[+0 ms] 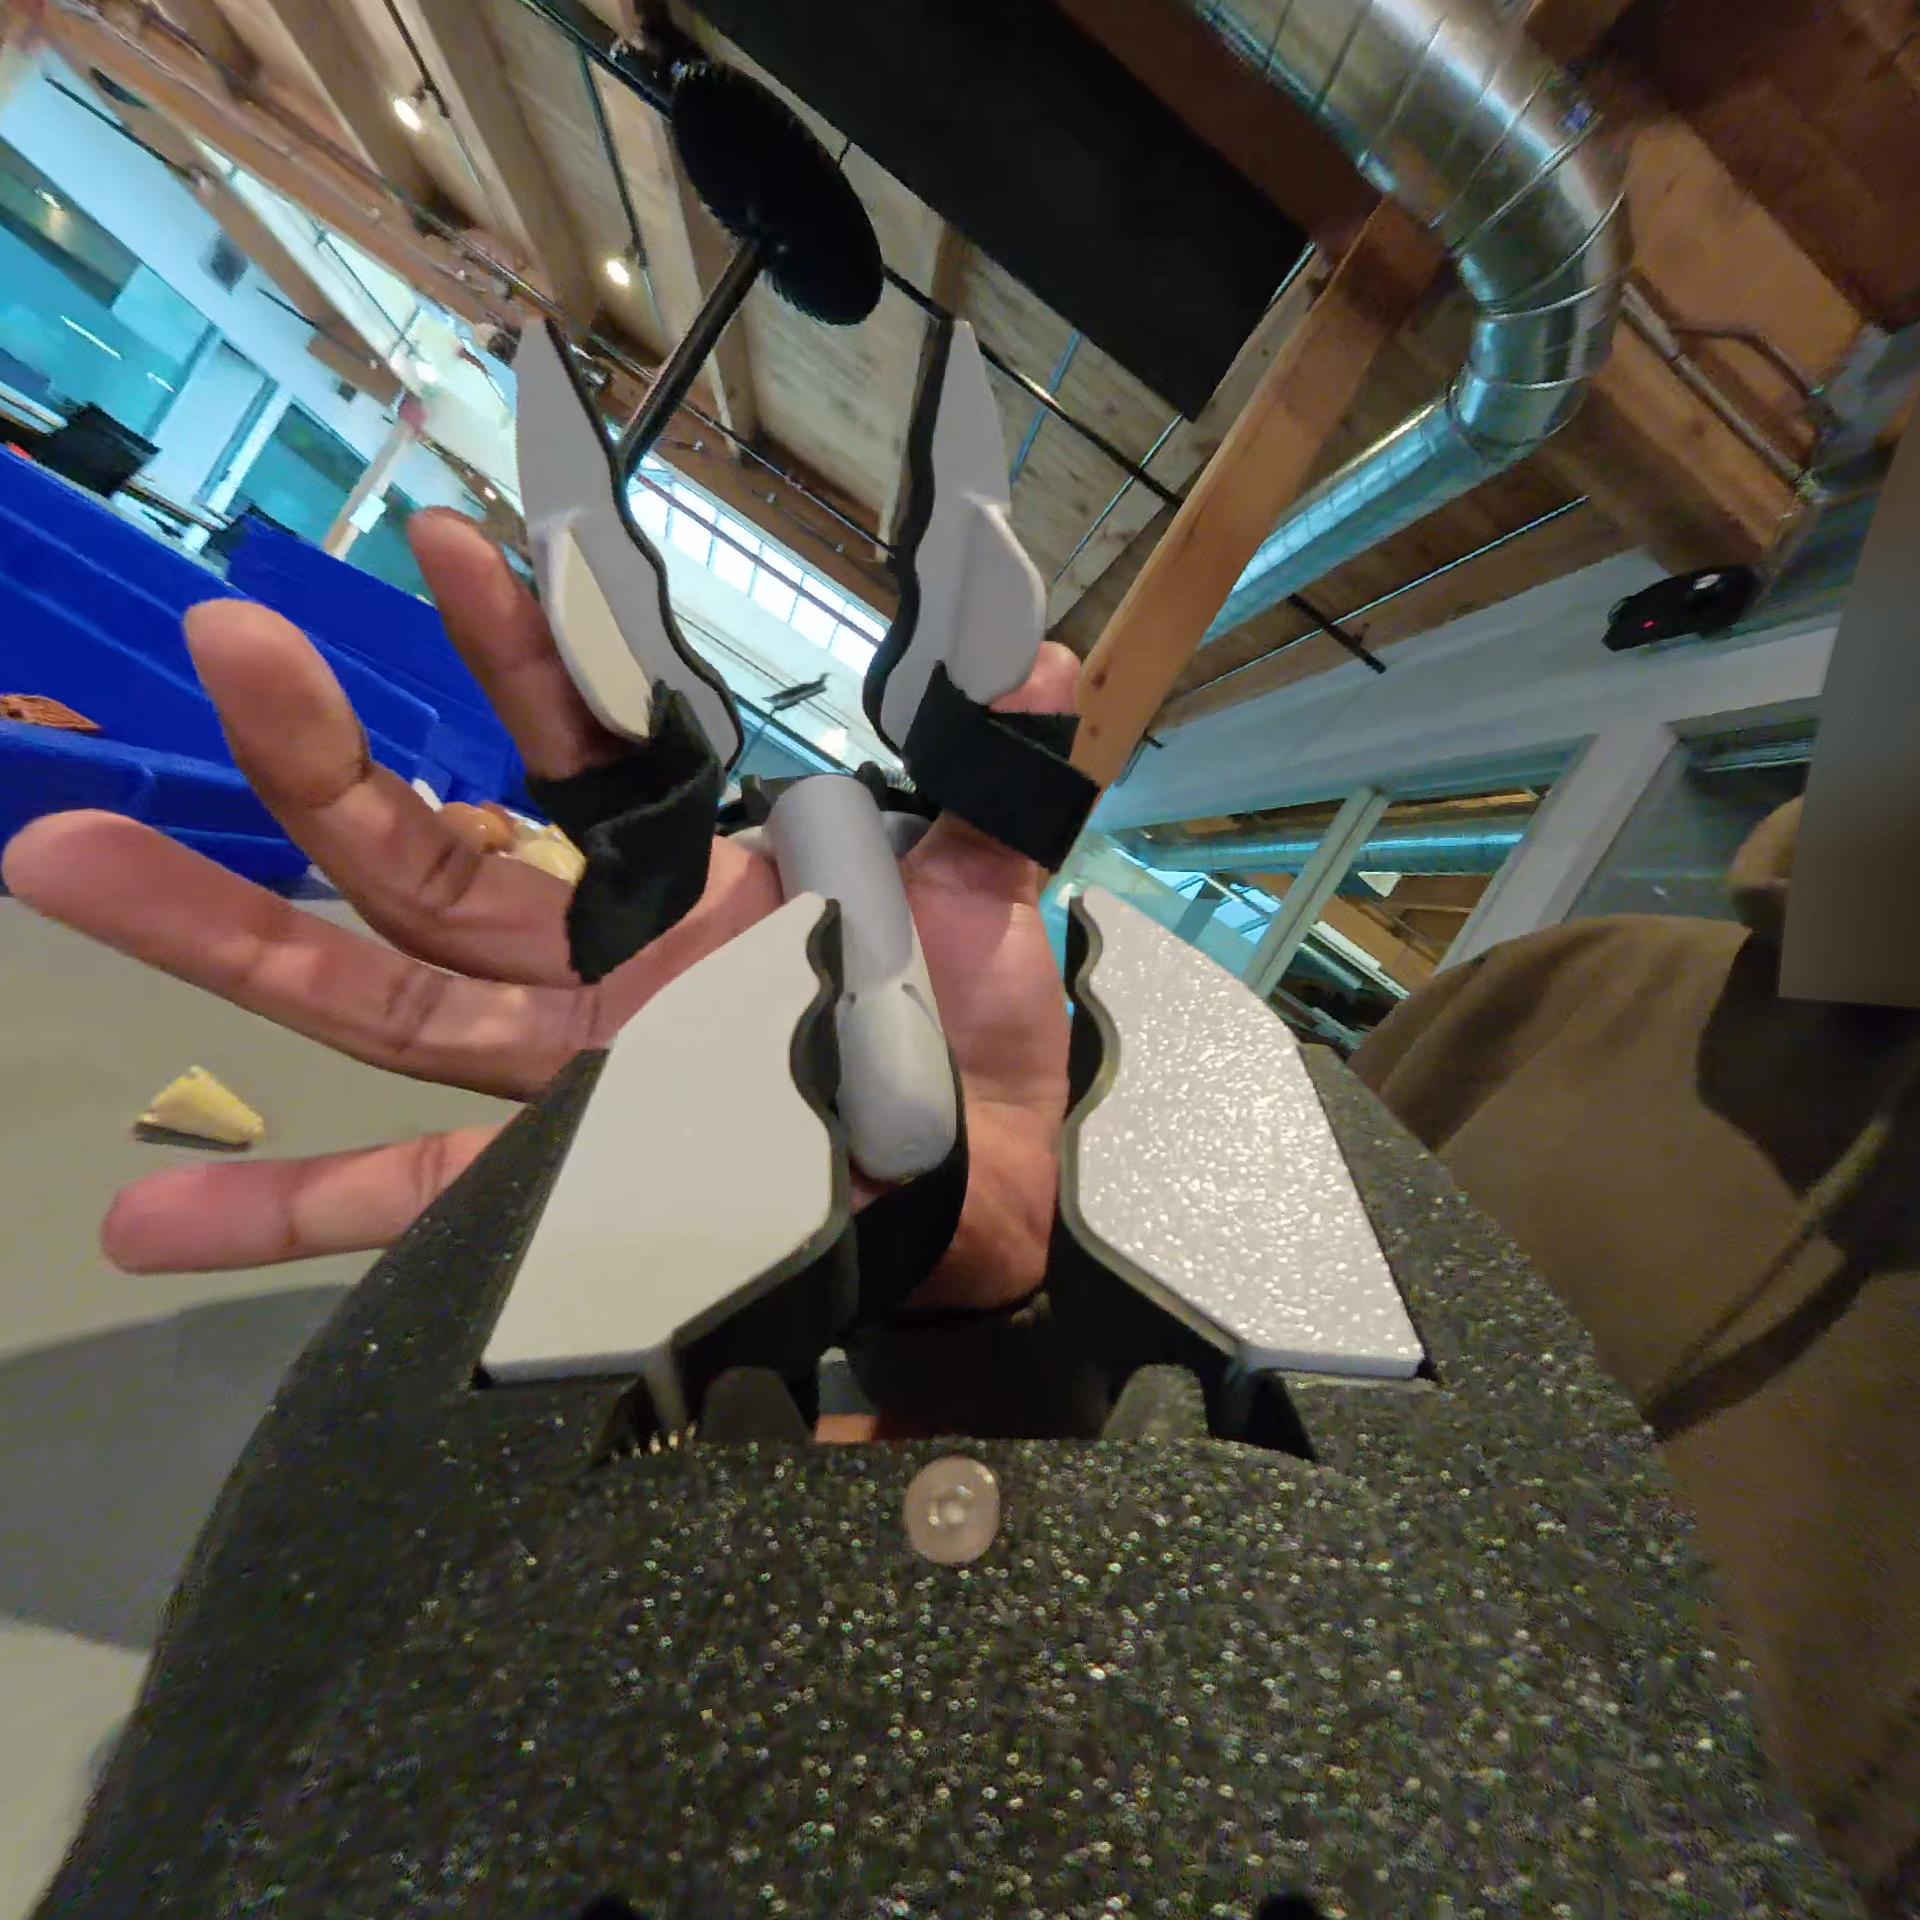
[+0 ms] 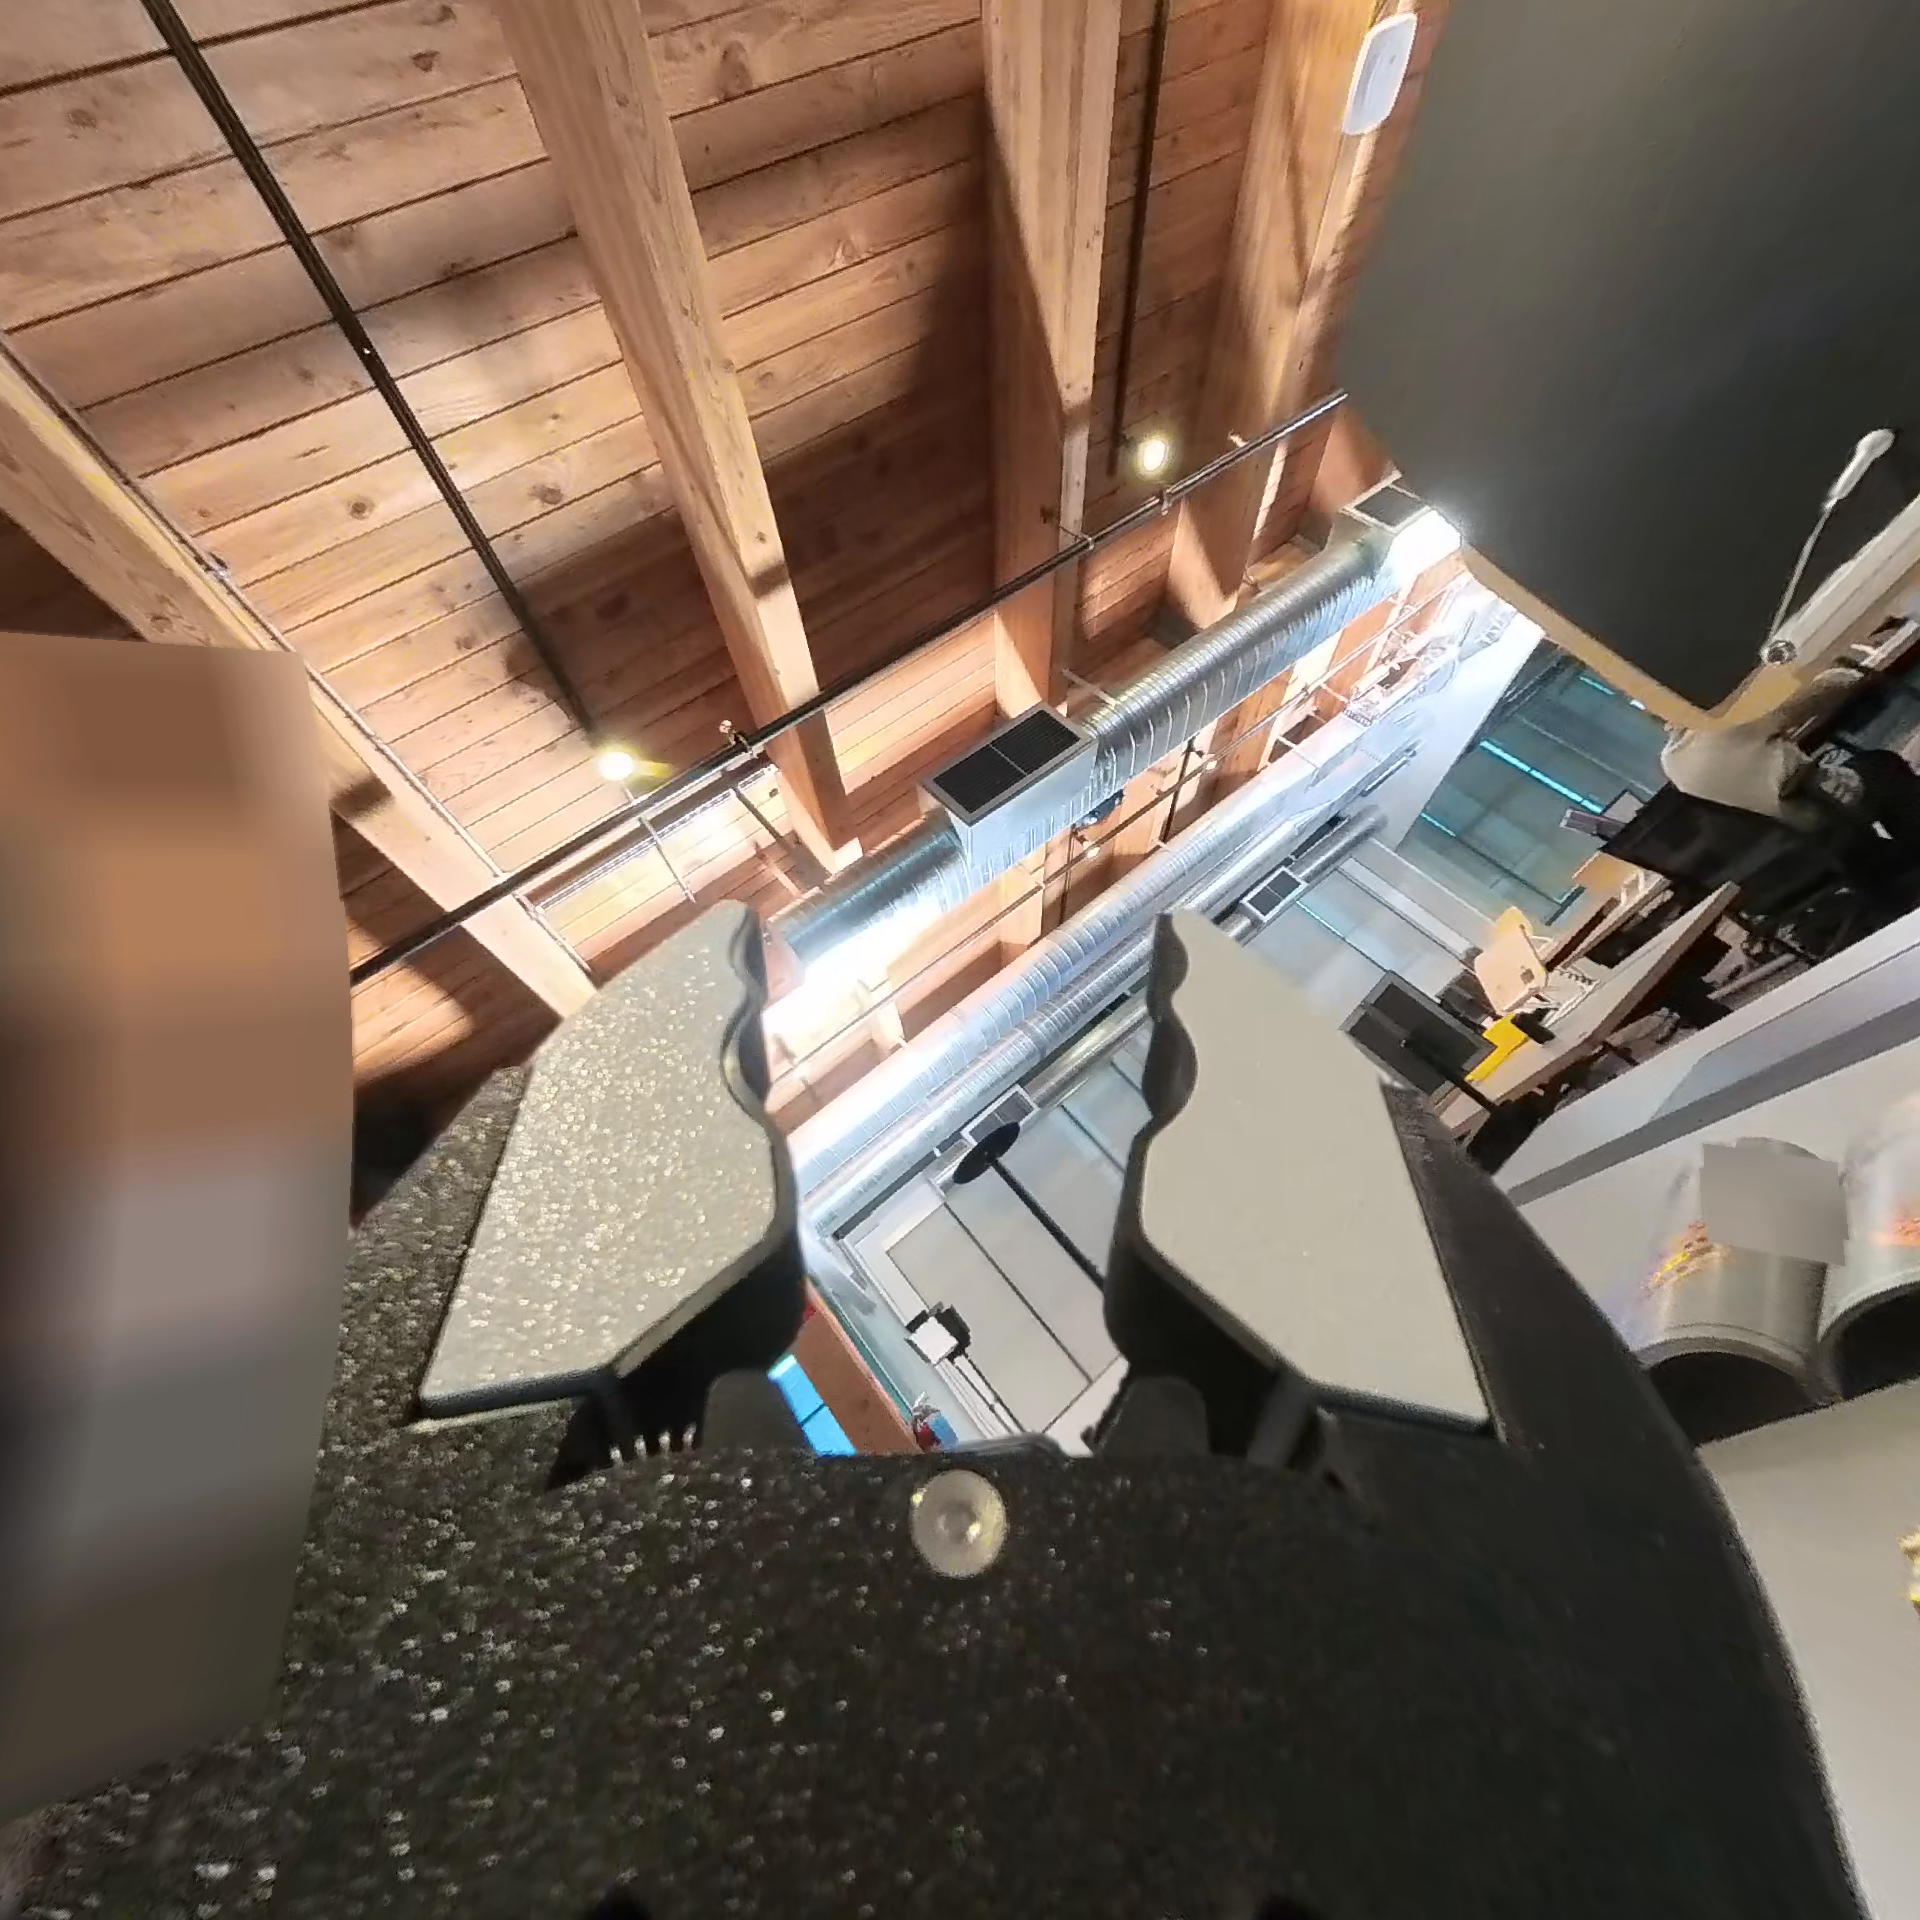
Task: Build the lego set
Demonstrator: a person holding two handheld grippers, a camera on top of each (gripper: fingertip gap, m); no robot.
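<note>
In the left wrist view my left gripper (image 1: 951,914) is open. The grey handle (image 1: 883,1049) of the other gripper lies between its fingers. That handle rests in a person's open hand (image 1: 343,935) with black finger straps. It sits by my left pad, and bare palm shows between it and the right pad. My right gripper (image 1: 748,343) points up, open and empty. In its own view the right gripper (image 2: 956,925) is open against the wooden ceiling. A tan lego piece (image 1: 203,1112) lies on the grey table (image 1: 125,1247).
Blue bins (image 1: 156,675) stand at the left, with small tan pieces (image 1: 540,847) near them. A black toothed disc on a rod (image 1: 774,197) hangs overhead. A brown sleeve (image 1: 1662,1143) is at the right. An open booklet (image 2: 1818,1278) lies on the table at the right. The tan lego piece (image 1: 203,1112) is about 15 cm from my left fingertips.
</note>
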